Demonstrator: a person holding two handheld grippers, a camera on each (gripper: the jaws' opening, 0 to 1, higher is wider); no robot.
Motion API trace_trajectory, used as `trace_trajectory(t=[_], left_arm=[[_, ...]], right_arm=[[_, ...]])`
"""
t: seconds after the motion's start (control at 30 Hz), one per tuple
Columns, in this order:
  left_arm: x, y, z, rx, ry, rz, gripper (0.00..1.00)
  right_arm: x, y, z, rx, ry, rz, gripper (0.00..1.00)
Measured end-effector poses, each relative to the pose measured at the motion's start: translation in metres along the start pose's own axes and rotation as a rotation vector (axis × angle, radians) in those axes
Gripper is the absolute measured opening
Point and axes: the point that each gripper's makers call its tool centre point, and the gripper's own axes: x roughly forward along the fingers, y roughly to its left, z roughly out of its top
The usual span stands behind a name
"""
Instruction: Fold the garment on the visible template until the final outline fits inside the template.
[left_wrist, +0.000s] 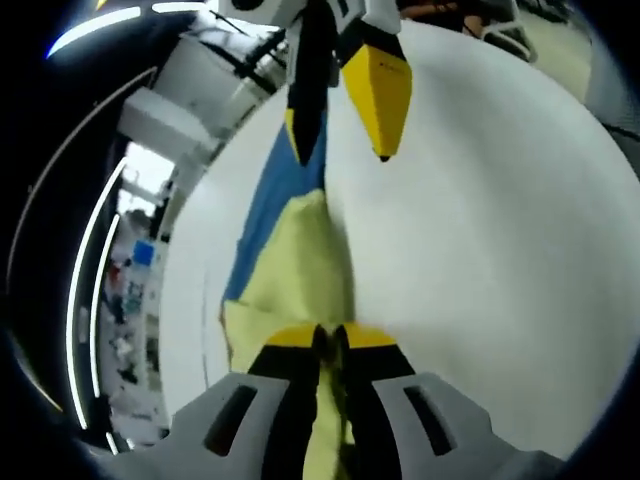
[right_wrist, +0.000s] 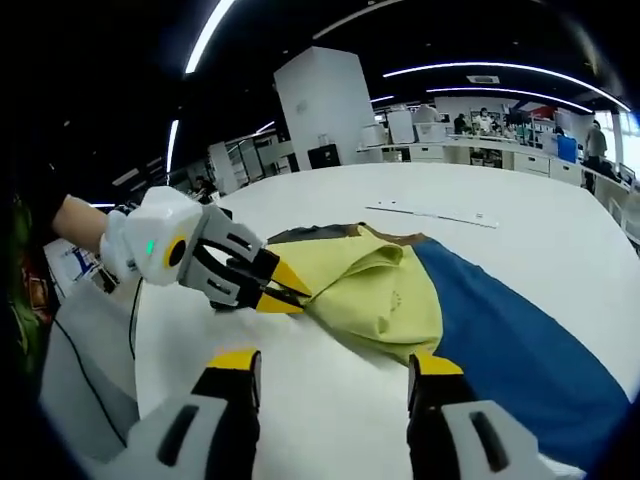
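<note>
Both tongs showed at work over a white desk. Left tongs rose from the bottom of the left gripper view with their yellow-tipped jaws pressed together on a fold of the yellow garment. Beyond that pinch, the cloth ran away across the desk, its yellow part lying over a blue template, and past it the right tongs hung with their yellow tips apart.

Seen from the right gripper view, the right tongs stood spread wide, nothing between their jaws, hovering over bare desk just short of the garment. Its bunched yellow cloth lay near the middle of the desk, partly on the blue template, which reached toward the near right edge. Left tongs gripped the garment's left edge. Farther off, a thin white strip lay on the desk, and office furniture stood beyond the far edge.
</note>
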Motion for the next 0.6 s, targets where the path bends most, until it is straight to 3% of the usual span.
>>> trace_trajectory(t=[0.17, 0.3, 0.43, 0.47, 0.6], left_arm=[[-0.003, 0.004, 0.0, -0.047, -0.01, 0.006, 0.01], [-0.011, 0.011, -0.001, -0.164, -0.04, 0.02, 0.0], [-0.026, 0.027, -0.007, -0.34, -0.094, 0.041, 0.0], [-0.032, 0.033, -0.01, -0.435, -0.117, 0.042, 0.0], [-0.047, 0.057, -0.026, -0.613, -0.154, 0.087, 0.0]], right_arm=[[0.002, 0.003, 0.0, -0.002, 0.0, 0.005, 0.57], [0.003, 0.006, 0.001, -0.003, -0.001, 0.01, 0.55], [0.006, 0.01, 0.001, -0.007, 0.001, 0.019, 0.55], [0.007, 0.012, 0.001, -0.009, 0.003, 0.022, 0.54], [0.014, 0.02, 0.004, -0.006, 0.0, 0.038, 0.53]])
